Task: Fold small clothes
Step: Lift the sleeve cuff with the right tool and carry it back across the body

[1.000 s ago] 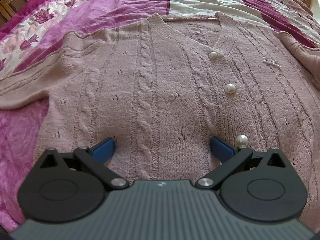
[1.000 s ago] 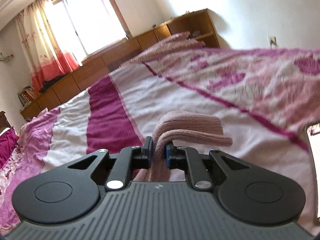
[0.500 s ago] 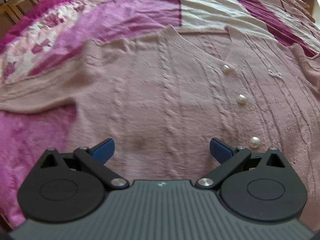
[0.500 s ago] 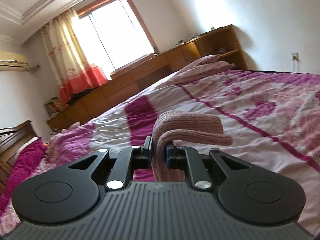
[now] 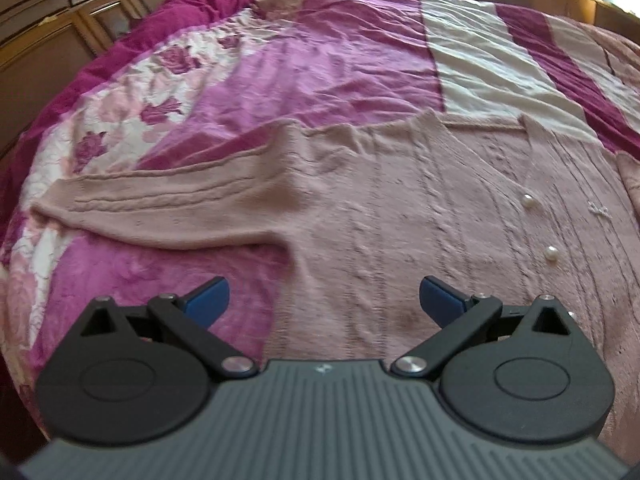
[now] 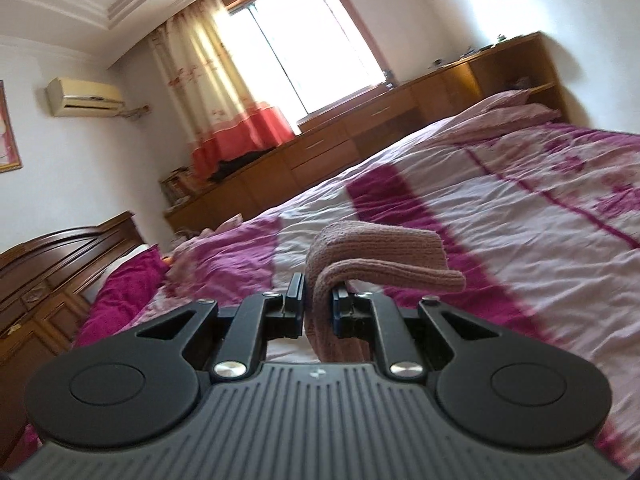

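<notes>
Item: soft, limp knit cardigan [image 5: 400,208]. My left gripper [image 5: 322,300] gaped wide, empty; right gripper [image 6: 318,304] pinched its sleeve cuff [image 6: 380,256]. Grasp sleeve at mid-left.

My left black two-finger gripper [image 5: 323,298] has blue pads, silver pivot screws, round side discs and a ribbed grey body; my right black two-finger gripper [image 6: 318,308] looks identical.

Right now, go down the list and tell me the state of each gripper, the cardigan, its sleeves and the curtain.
Left gripper: open, holds nothing.
Right gripper: shut on cuff.
Cardigan: flat on the bedspread, front up.
Left sleeve: spread out sideways, unfolded.
Pearl buttons: fastened.
Curtain: drawn aside.
</notes>
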Demonstrator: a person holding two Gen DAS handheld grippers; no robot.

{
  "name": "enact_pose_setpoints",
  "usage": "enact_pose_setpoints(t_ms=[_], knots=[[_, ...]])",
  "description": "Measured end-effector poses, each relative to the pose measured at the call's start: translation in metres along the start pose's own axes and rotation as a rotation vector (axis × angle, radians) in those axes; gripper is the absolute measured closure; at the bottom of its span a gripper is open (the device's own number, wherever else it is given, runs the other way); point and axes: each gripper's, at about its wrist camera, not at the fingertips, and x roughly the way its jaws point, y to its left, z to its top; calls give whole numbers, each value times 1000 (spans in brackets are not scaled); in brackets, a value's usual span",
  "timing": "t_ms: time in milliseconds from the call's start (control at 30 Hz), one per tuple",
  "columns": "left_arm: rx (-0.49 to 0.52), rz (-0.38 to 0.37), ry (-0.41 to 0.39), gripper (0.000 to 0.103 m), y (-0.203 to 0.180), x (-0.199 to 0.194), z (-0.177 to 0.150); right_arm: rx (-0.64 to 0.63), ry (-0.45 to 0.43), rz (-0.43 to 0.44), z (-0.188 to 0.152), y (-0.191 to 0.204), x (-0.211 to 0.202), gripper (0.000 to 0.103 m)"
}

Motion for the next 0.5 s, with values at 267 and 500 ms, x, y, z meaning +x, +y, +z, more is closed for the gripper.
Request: enact_pose_setpoints(t_ms=[267,500], knots=[[-36,20,-9,0,24,-4,-3,-51,90,68,-54,65,28,89],[-52,39,-15,0,42,-4,-8,-144,206,79,-124,101,69,89]])
